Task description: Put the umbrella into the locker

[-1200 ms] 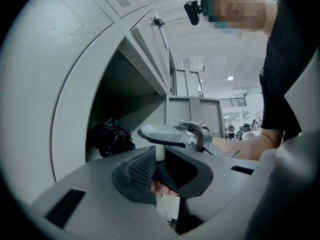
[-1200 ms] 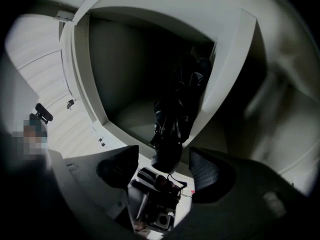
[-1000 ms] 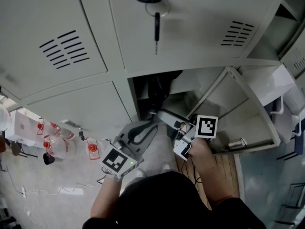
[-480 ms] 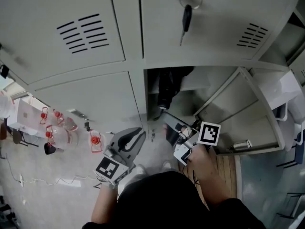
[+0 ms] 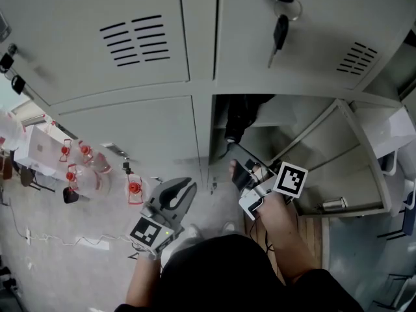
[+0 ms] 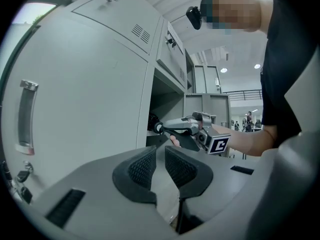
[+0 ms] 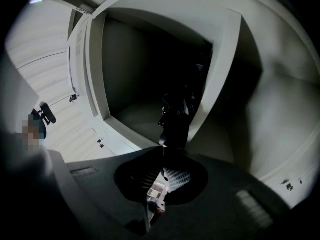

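Observation:
A black folded umbrella [image 5: 235, 119] stands inside the open lower locker [image 5: 292, 119], leaning at the left of the opening. Its lower end [image 7: 172, 134] sits just ahead of my right gripper [image 5: 236, 171], whose jaws are shut with nothing seen between the pads [image 7: 176, 176]. My left gripper [image 5: 184, 187] hangs lower left of the opening, in front of the closed neighbouring door [image 5: 143, 135]. Its pads [image 6: 142, 166] stand a narrow gap apart, empty. The left gripper view shows the right gripper [image 6: 161, 129] at the locker mouth.
The locker's door [image 5: 344, 151] is swung open to the right. A key [image 5: 279, 28] hangs from the upper door's lock. Several red-capped water bottles [image 5: 84, 168] stand on the floor at left. A wooden board [image 5: 305, 229] lies by the person's right arm.
The right gripper's jaws have closed at the locker mouth, where they stood open. The left gripper has drawn back to the left, away from the opening.

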